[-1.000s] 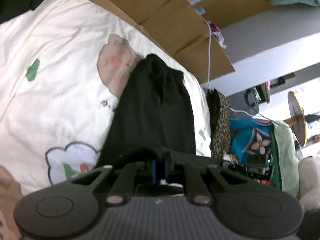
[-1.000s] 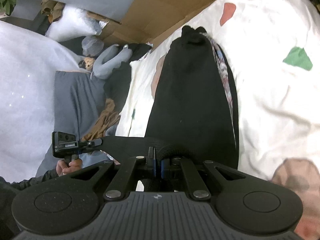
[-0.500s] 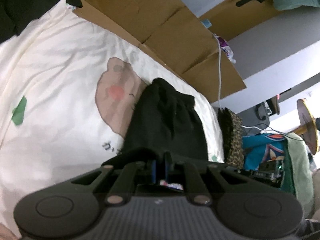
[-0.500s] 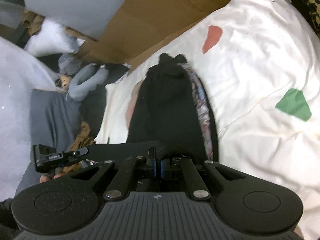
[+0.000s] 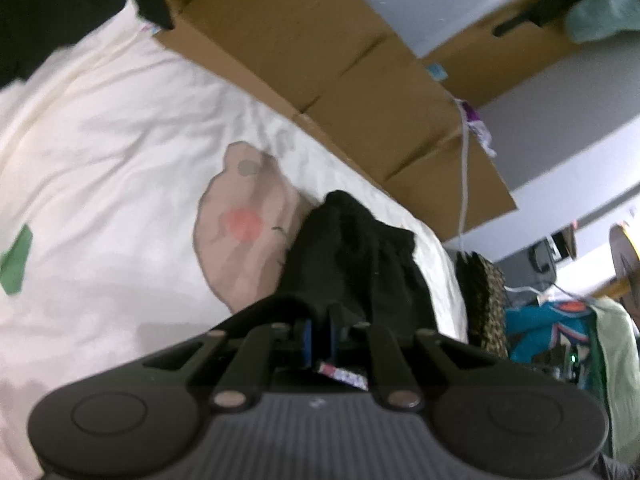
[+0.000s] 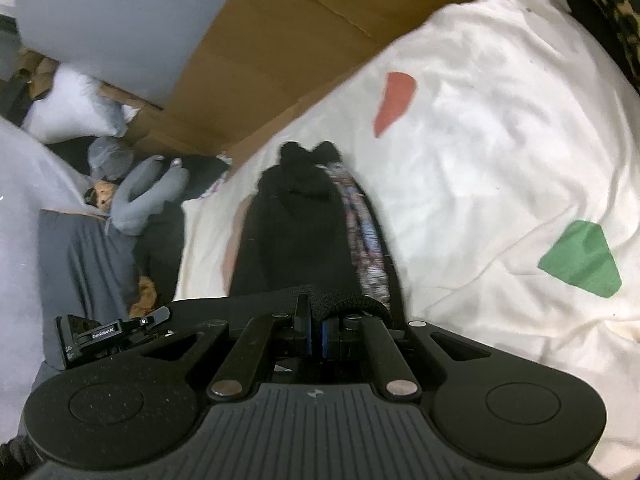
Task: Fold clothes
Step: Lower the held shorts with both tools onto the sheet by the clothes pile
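A black garment (image 5: 352, 264) hangs stretched between both grippers over a white bedsheet (image 5: 100, 152) with cartoon prints. My left gripper (image 5: 320, 336) is shut on one edge of it. My right gripper (image 6: 314, 332) is shut on another edge, and the garment (image 6: 296, 232) runs away from it, showing a patterned lining strip (image 6: 364, 240) along its right side. The far end of the garment bunches on the sheet (image 6: 500, 128). The left gripper (image 6: 108, 334) shows at the lower left of the right wrist view.
Brown cardboard (image 5: 340, 64) lines the far edge of the bed. A leopard-print item (image 5: 484, 300) and colourful clothes (image 5: 560, 332) lie past the bed's side. Grey bedding (image 6: 80, 256), a grey soft toy (image 6: 148, 196) and a white pillow (image 6: 72, 116) lie beside the bed.
Both grippers have moved with the garment held; it looks shorter and farther in view, with more sheet and cardboard showing. Both grips are unchanged.
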Demonstrator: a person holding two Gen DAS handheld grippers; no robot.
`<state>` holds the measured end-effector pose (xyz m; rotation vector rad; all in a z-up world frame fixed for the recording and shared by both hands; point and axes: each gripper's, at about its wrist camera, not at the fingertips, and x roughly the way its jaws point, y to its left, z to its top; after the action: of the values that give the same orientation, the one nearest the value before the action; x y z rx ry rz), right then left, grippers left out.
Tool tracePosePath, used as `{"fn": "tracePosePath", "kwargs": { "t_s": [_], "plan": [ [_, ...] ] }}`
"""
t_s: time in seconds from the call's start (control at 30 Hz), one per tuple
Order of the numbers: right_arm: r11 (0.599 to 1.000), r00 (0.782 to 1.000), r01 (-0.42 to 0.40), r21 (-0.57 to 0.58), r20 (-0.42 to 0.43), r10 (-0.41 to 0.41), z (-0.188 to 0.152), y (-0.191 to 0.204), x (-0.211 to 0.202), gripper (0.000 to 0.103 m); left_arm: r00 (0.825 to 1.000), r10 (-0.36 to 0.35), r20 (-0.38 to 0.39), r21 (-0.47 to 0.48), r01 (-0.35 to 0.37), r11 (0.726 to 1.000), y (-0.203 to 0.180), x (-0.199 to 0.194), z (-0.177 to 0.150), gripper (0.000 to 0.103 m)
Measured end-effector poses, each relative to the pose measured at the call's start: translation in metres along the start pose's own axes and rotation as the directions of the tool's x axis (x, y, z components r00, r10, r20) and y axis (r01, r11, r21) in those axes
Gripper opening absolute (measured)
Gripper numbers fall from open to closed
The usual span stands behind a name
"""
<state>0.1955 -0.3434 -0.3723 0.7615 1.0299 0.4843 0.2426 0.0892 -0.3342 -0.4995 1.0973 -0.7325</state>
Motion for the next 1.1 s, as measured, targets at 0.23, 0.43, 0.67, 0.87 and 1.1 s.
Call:
{"fn": "tracePosePath", "kwargs": {
  "t_s": [0.23,0.43,0.67,0.87,1.1],
  "plan": [
    [1.0,1.0,0.01,0.016,-0.019,-0.01,0.006,-0.011,0.013,0.007,1.0,0.005,-0.014,-0.057,-0.006,0.998,0.02,0.014,-0.009,0.022],
    [0.999,0.999,-0.03,0.013,-0.036,0.031,0.008,-0.007,0.018,0.039,0.999,-0.007,-0.053,-0.074,0.003,0.997,0.022,0.025,-0.009,0.057],
    [0.994,0.995,-0.074,0.076,-0.054,0.078,0.02,-0.014,0.024,0.042,0.997,-0.027,-0.068,-0.083,0.021,0.996,0.016,0.038,-0.004,0.057],
    [0.994,0.997,-0.076,0.083,-0.027,0.079,0.032,-0.018,0.024,0.042,0.999,-0.029,-0.028,-0.084,0.027,0.996,0.013,0.038,0.014,0.057],
    [0.996,0.998,-0.06,0.07,0.021,0.058,0.053,-0.019,0.021,0.042,1.0,-0.013,-0.002,-0.062,0.013,0.998,0.006,0.044,0.032,0.057]
  ]
}}
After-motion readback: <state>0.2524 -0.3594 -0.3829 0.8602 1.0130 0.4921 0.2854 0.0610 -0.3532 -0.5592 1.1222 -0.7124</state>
